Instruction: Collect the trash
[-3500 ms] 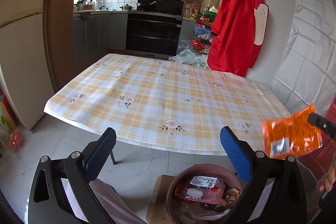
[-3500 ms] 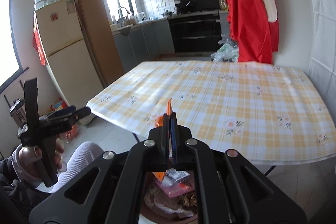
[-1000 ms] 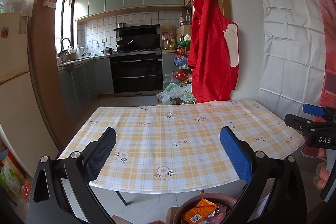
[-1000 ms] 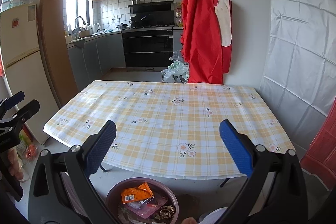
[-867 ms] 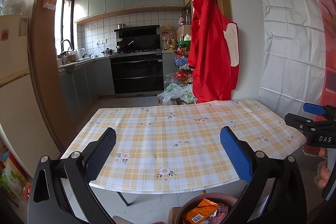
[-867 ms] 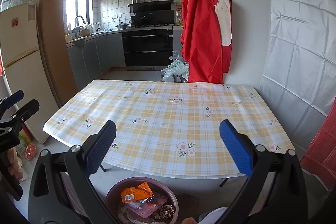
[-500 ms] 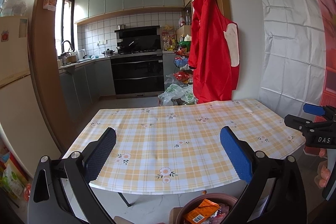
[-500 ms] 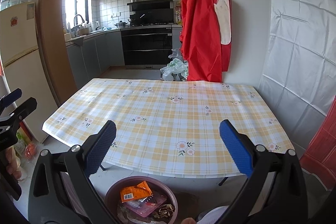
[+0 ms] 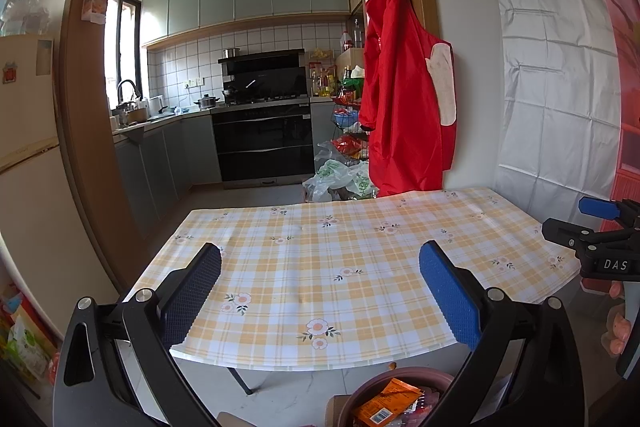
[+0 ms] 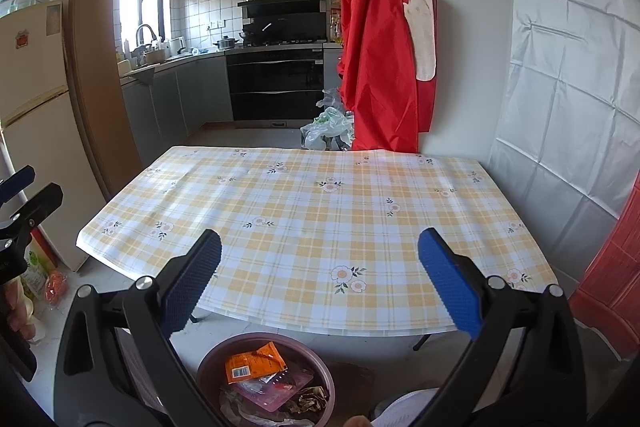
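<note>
A kitchen with grey cabinets and a black oven lies behind a table (image 10: 312,211) covered in a yellow checked cloth with small flowers; nothing lies on the cloth in either view. A red apron (image 10: 384,39) hangs on the wall past the table's far edge.

Both tongs hang just off the near edge. The left gripper (image 9: 320,291) has its blue pads wide apart and holds nothing, and the right gripper (image 10: 320,279) is spread the same way, also empty.

The trash is in the round purple bin (image 10: 208,361) on the floor under the near edge: an orange wrapper (image 10: 254,361) on top, with a pink clear tray and crumpled bits beneath. In the left view only the bin's rim and the wrapper show.

The wrapper looks like thin foil film, so I judge it very light, limp and a little slick (it would likely fold rather than resist). A pinch on a flat edge or corner, pads fully overlapping the film, seems the surest hold. With the table bare, the collecting looks essentially done.
</note>
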Available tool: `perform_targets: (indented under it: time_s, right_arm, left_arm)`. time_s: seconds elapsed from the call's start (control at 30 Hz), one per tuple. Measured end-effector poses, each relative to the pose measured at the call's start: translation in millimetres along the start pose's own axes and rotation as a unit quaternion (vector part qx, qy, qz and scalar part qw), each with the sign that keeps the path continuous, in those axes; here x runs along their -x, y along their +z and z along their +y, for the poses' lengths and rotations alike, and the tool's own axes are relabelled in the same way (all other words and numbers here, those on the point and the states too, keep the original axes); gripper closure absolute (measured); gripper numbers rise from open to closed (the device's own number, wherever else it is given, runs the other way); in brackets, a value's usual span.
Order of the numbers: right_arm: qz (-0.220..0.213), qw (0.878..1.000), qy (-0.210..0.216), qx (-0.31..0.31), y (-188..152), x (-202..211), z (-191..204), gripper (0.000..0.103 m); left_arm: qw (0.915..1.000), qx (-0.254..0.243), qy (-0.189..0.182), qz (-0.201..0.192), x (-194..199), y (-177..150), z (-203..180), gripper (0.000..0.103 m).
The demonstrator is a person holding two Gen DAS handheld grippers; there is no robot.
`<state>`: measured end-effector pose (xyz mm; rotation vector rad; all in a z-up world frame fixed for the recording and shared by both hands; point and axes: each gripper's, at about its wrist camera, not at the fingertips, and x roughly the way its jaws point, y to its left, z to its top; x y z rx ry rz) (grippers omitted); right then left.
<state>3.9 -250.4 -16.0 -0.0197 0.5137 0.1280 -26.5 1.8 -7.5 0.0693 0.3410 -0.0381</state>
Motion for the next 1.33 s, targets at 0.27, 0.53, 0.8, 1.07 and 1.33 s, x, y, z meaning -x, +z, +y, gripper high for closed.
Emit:
perform_targets:
  time_s: [0.27,0.53,0.8,1.07,1.33]
  right_arm:
    - [0.005,1.0,-0.001,0.002,-2,-2,1,0.006]
    - [0.013,1.0,-0.009,0.006,-6,-7,0,0.006]
    - [0.019,1.0,-0.017,0.01,-10,-12,0,0.006]
    - [0.024,0.999,-0.018,0.01,-13,-15,-1,0.006]
    - [0.026,0.999,-0.018,0.01,-14,-15,-2,0.006]
  left_arm:
    - [1.0,-0.001,0.001,0.001,0,0,1,0.006]
    - [1.0,-0.003,0.001,0.003,0,-2,3,0.006]
    - [0.9999,-0.007,0.002,0.007,-3,-8,6,0.006]
    - [0.9999,-0.011,0.001,0.009,-4,-11,6,0.006]
    - [0.9998,-0.011,0.008,0.014,-6,-13,6,0.006]
